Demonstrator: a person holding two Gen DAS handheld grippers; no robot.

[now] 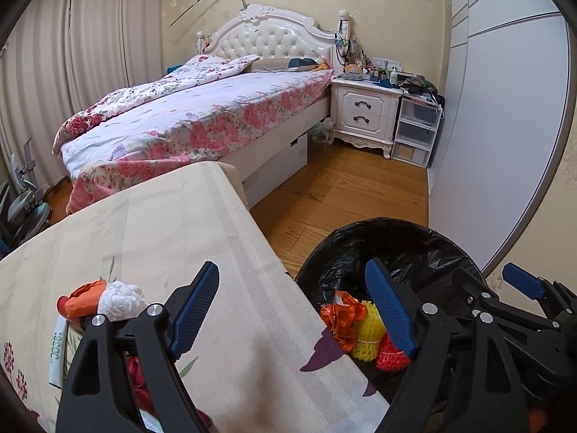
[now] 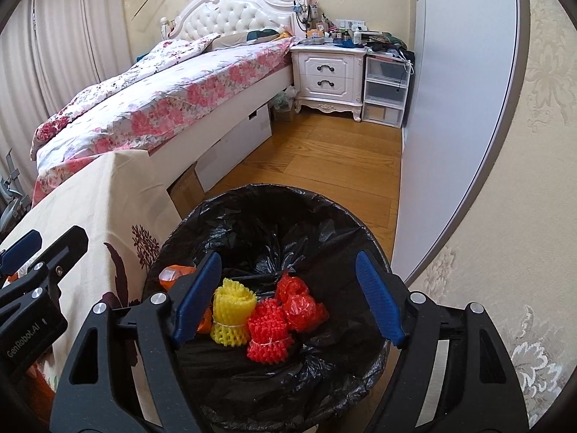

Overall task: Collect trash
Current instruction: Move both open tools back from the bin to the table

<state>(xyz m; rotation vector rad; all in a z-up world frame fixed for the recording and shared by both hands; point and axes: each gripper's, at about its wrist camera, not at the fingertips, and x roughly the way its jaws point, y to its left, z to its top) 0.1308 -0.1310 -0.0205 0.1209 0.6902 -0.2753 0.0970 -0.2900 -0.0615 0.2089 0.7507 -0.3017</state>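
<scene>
A bin lined with a black bag (image 2: pixel 288 202) stands on the floor beside a table under a cream floral cloth (image 1: pixel 162 234). Inside lie a yellow foam net (image 2: pixel 230 310), two red foam nets (image 2: pixel 270 332) and an orange wrapper (image 2: pixel 176 274). My right gripper (image 2: pixel 288 258) hangs open over the bin with nothing between its fingers. My left gripper (image 1: pixel 292 270) is open above the table's edge and is also empty. On the table to its left lie an orange wrapper (image 1: pixel 84 297), a crumpled white tissue (image 1: pixel 120 297) and a white packet (image 1: pixel 57 353). Something red (image 1: pixel 135 371) is partly hidden under the left finger.
A bed with a floral quilt (image 1: pixel 202 115) stands beyond the table. A white nightstand (image 1: pixel 364 112) crowded with small items and clear plastic drawers (image 1: pixel 414 130) sit in the far corner. A pale wardrobe door (image 1: pixel 497 144) runs along the right of the wooden floor (image 1: pixel 342 187).
</scene>
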